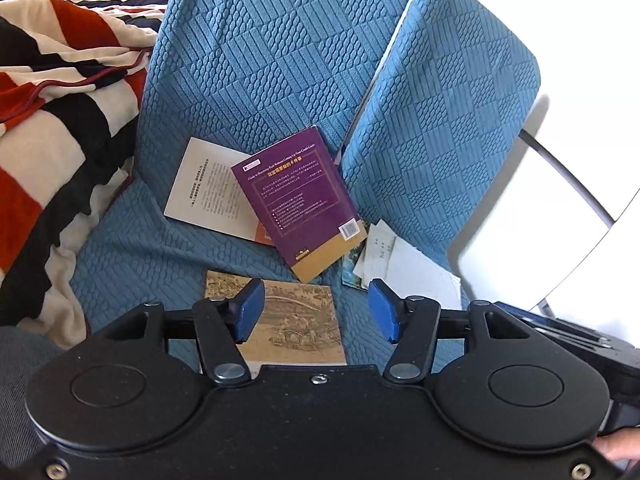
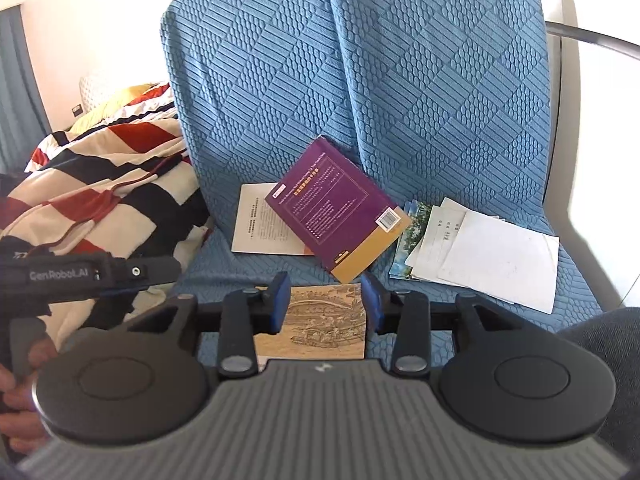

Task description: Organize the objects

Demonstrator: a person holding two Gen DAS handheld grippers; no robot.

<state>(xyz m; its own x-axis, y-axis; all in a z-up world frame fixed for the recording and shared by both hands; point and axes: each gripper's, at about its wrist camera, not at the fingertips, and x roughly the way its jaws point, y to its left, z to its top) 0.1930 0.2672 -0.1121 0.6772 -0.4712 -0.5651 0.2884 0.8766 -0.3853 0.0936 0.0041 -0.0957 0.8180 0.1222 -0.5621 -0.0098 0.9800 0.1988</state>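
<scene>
A tan book with an old painting on its cover lies flat at the front of the blue seat. Behind it, a purple book rests tilted, overlapping a white book. To the right lies a loose pile of white papers over a picture booklet. My left gripper hovers open above the tan book's far edge. My right gripper is open too, and the tan book shows in the gap between its blue pads, which hold nothing.
The blue textured sofa has two upright back cushions. A red, black and white striped blanket is heaped at the left. The left device's black housing and a hand show at the left.
</scene>
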